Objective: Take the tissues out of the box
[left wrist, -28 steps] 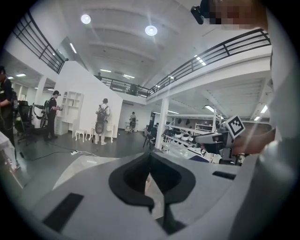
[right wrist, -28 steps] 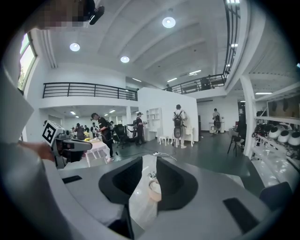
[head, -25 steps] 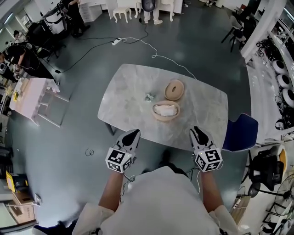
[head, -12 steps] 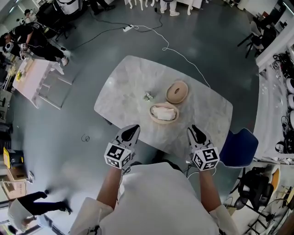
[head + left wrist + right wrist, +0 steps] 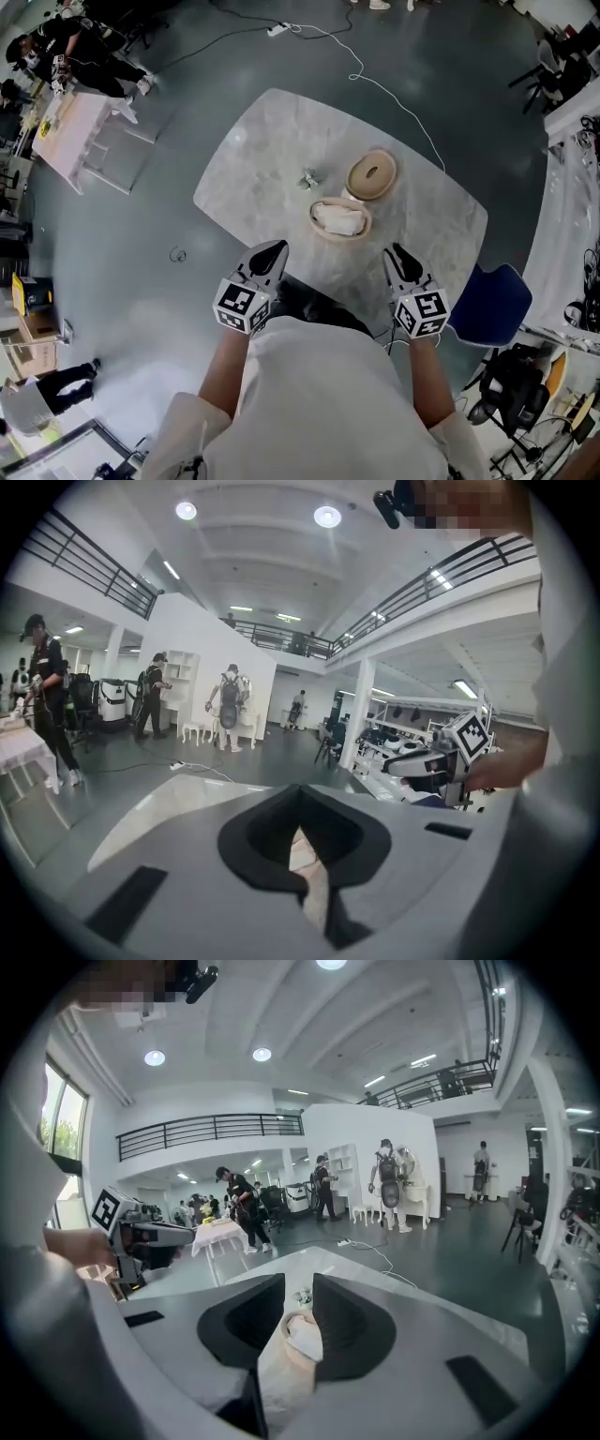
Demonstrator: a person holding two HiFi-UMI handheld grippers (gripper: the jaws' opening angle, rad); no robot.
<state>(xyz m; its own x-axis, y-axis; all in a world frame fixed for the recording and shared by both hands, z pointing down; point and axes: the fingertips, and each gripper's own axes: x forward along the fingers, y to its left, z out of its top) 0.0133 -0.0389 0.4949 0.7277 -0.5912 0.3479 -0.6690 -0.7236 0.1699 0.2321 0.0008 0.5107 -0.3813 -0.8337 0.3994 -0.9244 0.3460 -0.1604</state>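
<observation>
Clearance check: the marble table (image 5: 272, 131) stands alone on grey floor, with open room along its left and far edges. On the right, a blue chair (image 5: 492, 298) sits just beside the near right corner. A white cable (image 5: 360, 67) runs over the floor toward the far right edge.

I hold both grippers off the table, just short of its near edge, well apart and pointing at it.
- Left gripper (image 5: 276, 247): jaw tips together, nothing between them.
- Right gripper (image 5: 396, 250): jaws parted and empty; the box shows through the gap.

The round wooden box (image 5: 340, 239) stands near the table's middle, toward the near edge. It is open, with the white tissues (image 5: 339, 219) inside. Its lid (image 5: 372, 174) lies close against it on the far right. A small crumpled scrap (image 5: 307, 178) lies to the far left of the box, apart from it.
</observation>
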